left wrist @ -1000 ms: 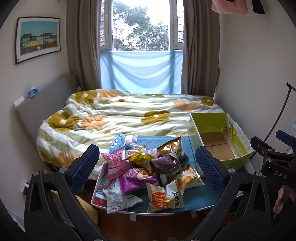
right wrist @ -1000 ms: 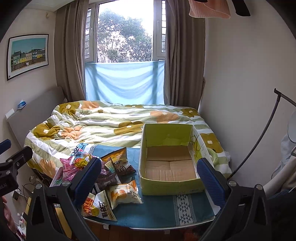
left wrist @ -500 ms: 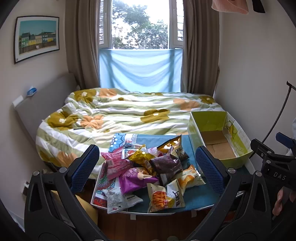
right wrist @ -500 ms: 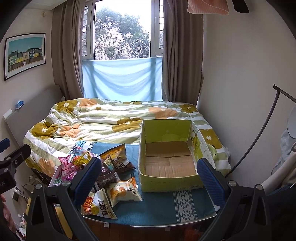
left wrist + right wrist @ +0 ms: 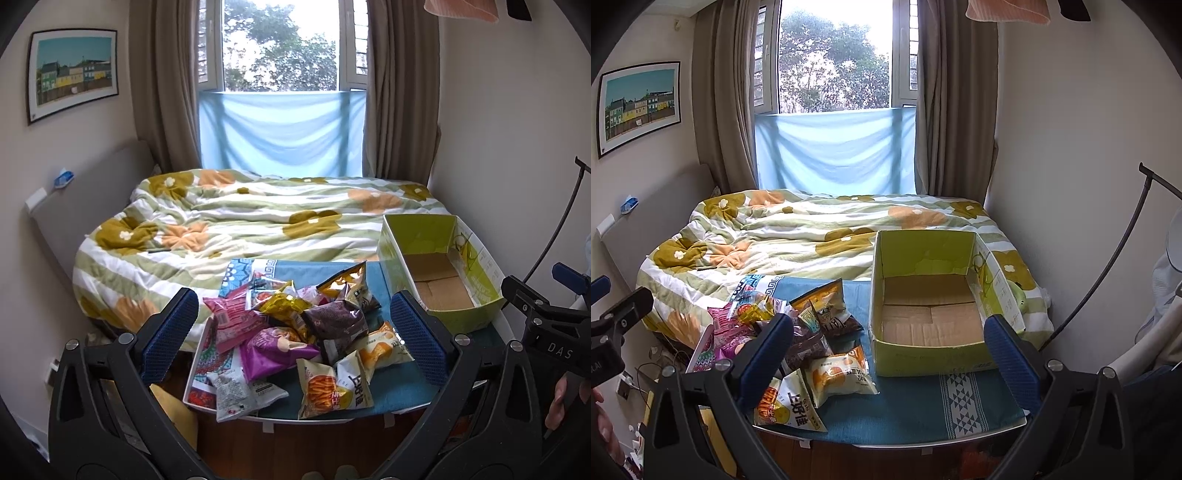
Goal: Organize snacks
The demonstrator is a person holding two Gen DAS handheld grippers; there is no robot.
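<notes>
A heap of snack bags point(image 5: 295, 332) lies on the left half of a small table with a blue cloth point(image 5: 399, 387); it also shows in the right wrist view point(image 5: 812, 343). A green cardboard box point(image 5: 931, 354), empty, stands on the table's right side and shows in the left wrist view point(image 5: 443, 291). My left gripper point(image 5: 295, 339) is open and empty, held back from the table, in line with the bags. My right gripper point(image 5: 886, 354) is open and empty, held back from the table near the box's left front corner.
A bed with a flowered duvet point(image 5: 258, 225) lies behind the table. A white wall point(image 5: 1071, 147) and a black curved stand point(image 5: 1115, 251) are to the right. A grey headboard point(image 5: 88, 192) is on the left. Wood floor shows below the table's front edge.
Both views have shifted slightly; the table and box sit a touch higher in the frames. The bags and box have not moved. Both grippers stay open.
</notes>
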